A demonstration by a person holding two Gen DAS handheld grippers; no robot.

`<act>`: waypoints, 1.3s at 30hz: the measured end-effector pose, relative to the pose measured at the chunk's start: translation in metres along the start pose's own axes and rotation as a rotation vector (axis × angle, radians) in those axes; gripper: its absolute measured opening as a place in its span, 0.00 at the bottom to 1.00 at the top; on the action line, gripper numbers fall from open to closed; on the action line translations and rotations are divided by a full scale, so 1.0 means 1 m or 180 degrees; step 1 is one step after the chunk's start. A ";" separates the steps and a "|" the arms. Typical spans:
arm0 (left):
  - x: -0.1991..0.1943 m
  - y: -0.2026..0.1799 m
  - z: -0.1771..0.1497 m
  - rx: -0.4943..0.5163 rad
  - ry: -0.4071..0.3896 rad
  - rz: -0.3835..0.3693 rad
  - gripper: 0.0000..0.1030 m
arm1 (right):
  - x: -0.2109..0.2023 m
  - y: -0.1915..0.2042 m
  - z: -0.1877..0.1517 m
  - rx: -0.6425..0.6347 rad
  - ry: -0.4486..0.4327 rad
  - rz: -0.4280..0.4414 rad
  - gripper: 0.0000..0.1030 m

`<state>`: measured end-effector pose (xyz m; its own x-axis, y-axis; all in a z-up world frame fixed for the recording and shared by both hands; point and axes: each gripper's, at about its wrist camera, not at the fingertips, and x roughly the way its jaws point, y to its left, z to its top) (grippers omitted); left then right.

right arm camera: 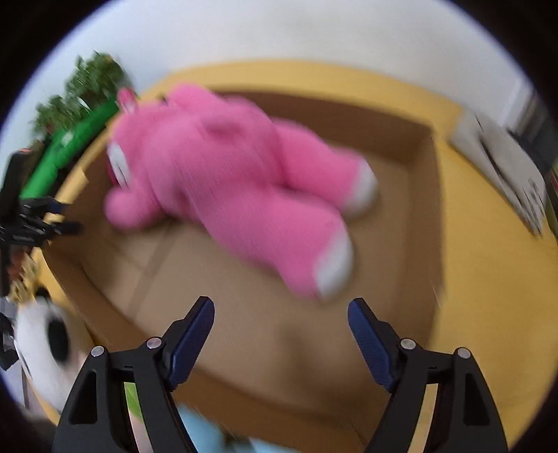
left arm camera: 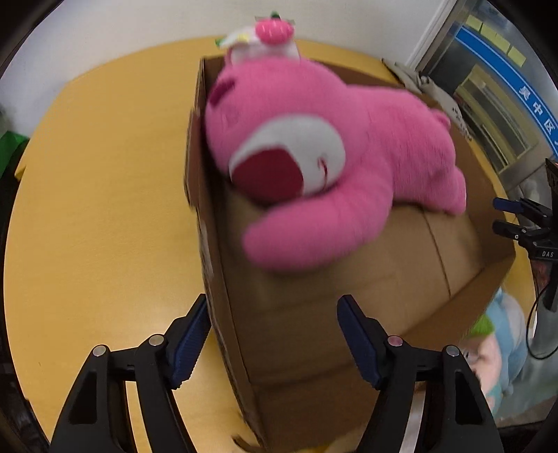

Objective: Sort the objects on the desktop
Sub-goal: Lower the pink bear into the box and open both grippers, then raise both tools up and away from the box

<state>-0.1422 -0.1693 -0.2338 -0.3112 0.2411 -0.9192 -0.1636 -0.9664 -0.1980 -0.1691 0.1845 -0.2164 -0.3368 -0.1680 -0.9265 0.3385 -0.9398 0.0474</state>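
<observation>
Both grippers, left and right, gape empty over box holding pink bear.

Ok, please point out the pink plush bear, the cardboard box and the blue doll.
pink plush bear (left arm camera: 296, 153): left wrist view, on its white muzzle.
cardboard box (left arm camera: 366, 278): left wrist view, on the bare floor.
blue doll (left arm camera: 505, 334): left wrist view, on its blue body.

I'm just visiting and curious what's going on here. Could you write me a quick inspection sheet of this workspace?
Surface: yellow table.
Job's things: pink plush bear lying in an open cardboard box.
Clutter: blue doll with green hair beside the box; white plush toy; white paper.
Grippers: left gripper and right gripper both open, holding nothing.
Cables: a black cable at the right edge.
Surroundings: white wall, green plant.
</observation>
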 end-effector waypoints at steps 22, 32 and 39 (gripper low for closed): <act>-0.131 -0.080 -0.046 -0.0418 -0.0538 0.0547 1.00 | -0.154 0.052 -0.017 -0.0163 -0.0751 -0.0070 1.00; -0.197 -0.168 -0.045 -0.0512 -0.0861 0.0636 1.00 | -0.201 0.075 -0.034 0.0035 -0.0952 0.0487 1.00; -0.225 -0.212 -0.038 -0.0438 -0.1033 0.0604 1.00 | -0.231 0.070 -0.032 0.0140 -0.1012 0.0238 1.00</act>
<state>-0.0019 -0.0219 0.0019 -0.6070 0.0513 -0.7930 0.0454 -0.9940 -0.0990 -0.0400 0.1673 -0.0112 -0.5721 -0.3152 -0.7572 0.3366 -0.9321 0.1336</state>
